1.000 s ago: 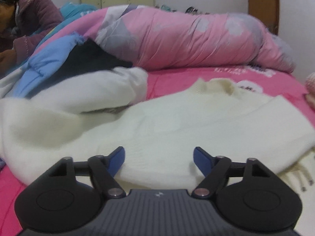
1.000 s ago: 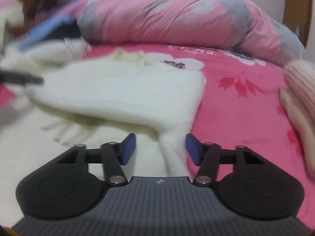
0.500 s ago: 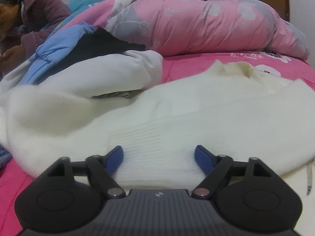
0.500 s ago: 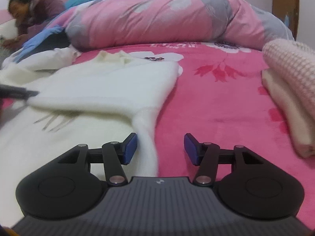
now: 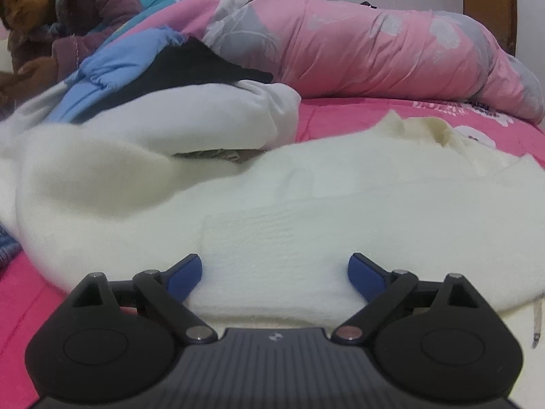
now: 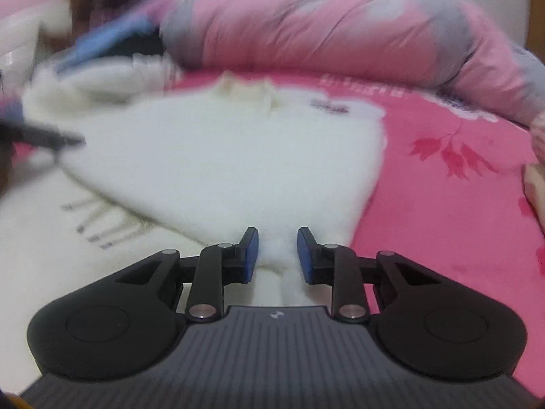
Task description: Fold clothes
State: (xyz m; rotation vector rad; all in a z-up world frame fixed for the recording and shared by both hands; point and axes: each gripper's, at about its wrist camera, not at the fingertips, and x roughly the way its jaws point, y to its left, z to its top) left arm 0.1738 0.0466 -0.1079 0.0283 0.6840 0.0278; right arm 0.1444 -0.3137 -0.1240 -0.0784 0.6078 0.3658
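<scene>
The sweater [image 5: 340, 204] lies spread across the bedspread [image 6: 442, 204], collar at twelve o'clock in the right wrist view. At ten o'clock of it sits a heap of clothes [image 5: 170, 102], touching its edge. Behind both, from eleven round to two, the rolled quilt [image 5: 357, 51] runs along the bed. A person [image 5: 51, 17] lies past the heap at ten (partly hidden). Folded knitwear [image 6: 536, 156] rests at three o'clock, well apart.

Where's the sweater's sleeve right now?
In the right wrist view, the sleeve of the white sweater runs bottom-centre between the closing pads of the right gripper, pink bedspread to its right.
</scene>
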